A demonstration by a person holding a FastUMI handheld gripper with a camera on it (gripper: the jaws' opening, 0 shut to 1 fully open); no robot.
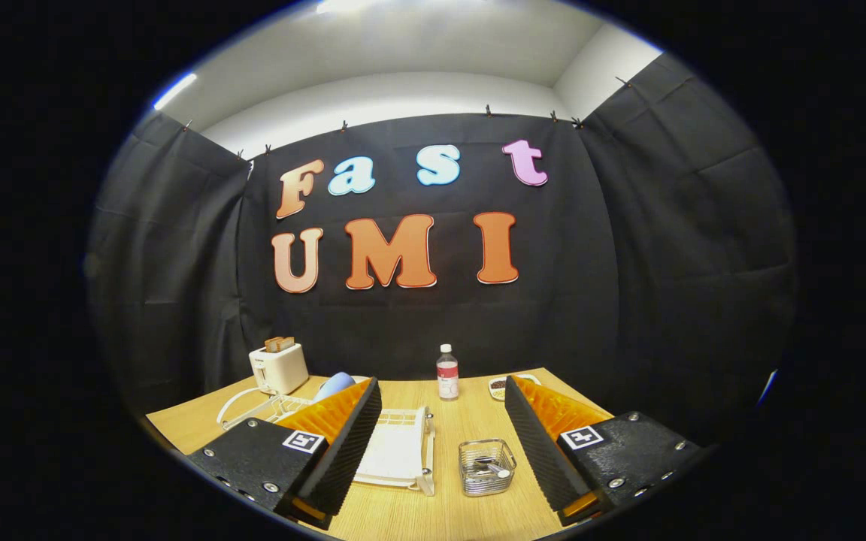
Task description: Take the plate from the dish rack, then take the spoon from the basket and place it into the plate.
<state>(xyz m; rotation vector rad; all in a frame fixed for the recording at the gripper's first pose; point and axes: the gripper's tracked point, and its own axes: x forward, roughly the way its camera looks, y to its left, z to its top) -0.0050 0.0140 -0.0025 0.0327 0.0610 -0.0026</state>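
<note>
My gripper (442,406) hangs above the wooden table (470,421), open, with nothing between its fingers. A white dish rack (401,451) lies below and between the fingers, partly hidden by the left finger (343,443). A blue plate (334,385) stands in the rack's far part, just behind the left fingertip. A small wire basket (486,466) sits to the right of the rack, close to the right finger (546,443). A metal spoon (495,469) lies inside the basket.
A white toaster (278,367) with toast in it stands at the table's far left. A clear bottle (447,373) with a red label stands at the far middle. Behind the right fingertip is a small white dish (499,387) of dark bits.
</note>
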